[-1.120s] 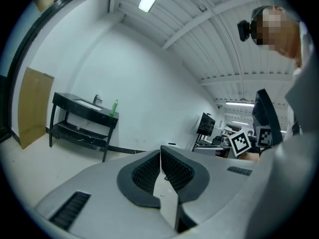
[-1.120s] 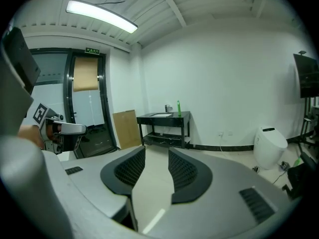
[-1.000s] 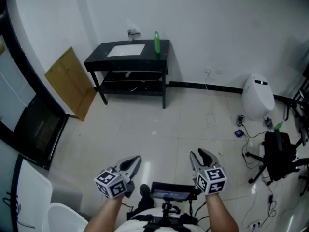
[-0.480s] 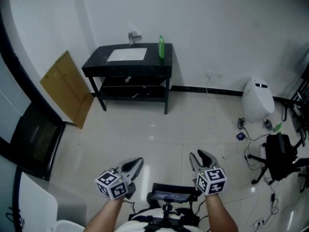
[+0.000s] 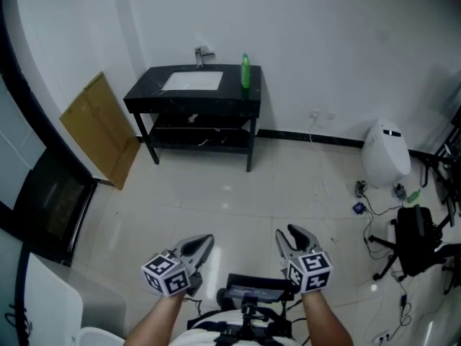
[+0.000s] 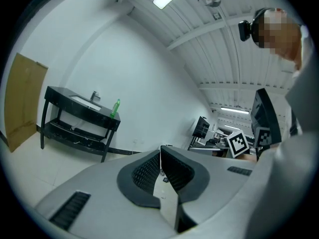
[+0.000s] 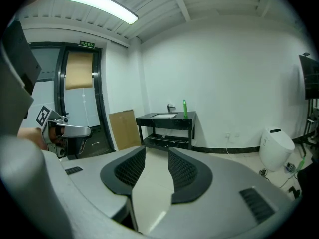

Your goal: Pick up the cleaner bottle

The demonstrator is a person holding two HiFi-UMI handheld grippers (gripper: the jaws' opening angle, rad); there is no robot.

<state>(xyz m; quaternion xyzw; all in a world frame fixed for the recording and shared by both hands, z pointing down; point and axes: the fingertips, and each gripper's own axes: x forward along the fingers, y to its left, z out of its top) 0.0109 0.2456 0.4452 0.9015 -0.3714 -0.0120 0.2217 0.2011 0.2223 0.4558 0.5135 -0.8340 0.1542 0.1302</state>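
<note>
Room: white walls and a pale tiled floor (image 5: pixel 238 193), seen from well above.
Sink table: black, two-tiered sink table (image 5: pixel 238 99) standing against the far wall, with a white basin (image 5: pixel 192 81) set in its top and a faucet (image 5: pixel 202 53) behind the basin.
Cleaner bottle: green cleaner bottle (image 5: pixel 245 71) standing upright on the table top, just right of the basin and near the wall, well apart from both grippers.
Left gripper: left gripper (image 5: pixel 204 241) is held low in front of the person, its jaw tips pressed together with nothing between them.
Right gripper: right gripper (image 5: pixel 289 233) is level with the left, jaws spread, only floor showing in the gap.
Surroundings: a cardboard sheet (image 5: pixel 101 128) leans on the left wall; a white rounded unit (image 5: pixel 385 152) and a black chair (image 5: pixel 414 240) sit on the right among cables.
</note>
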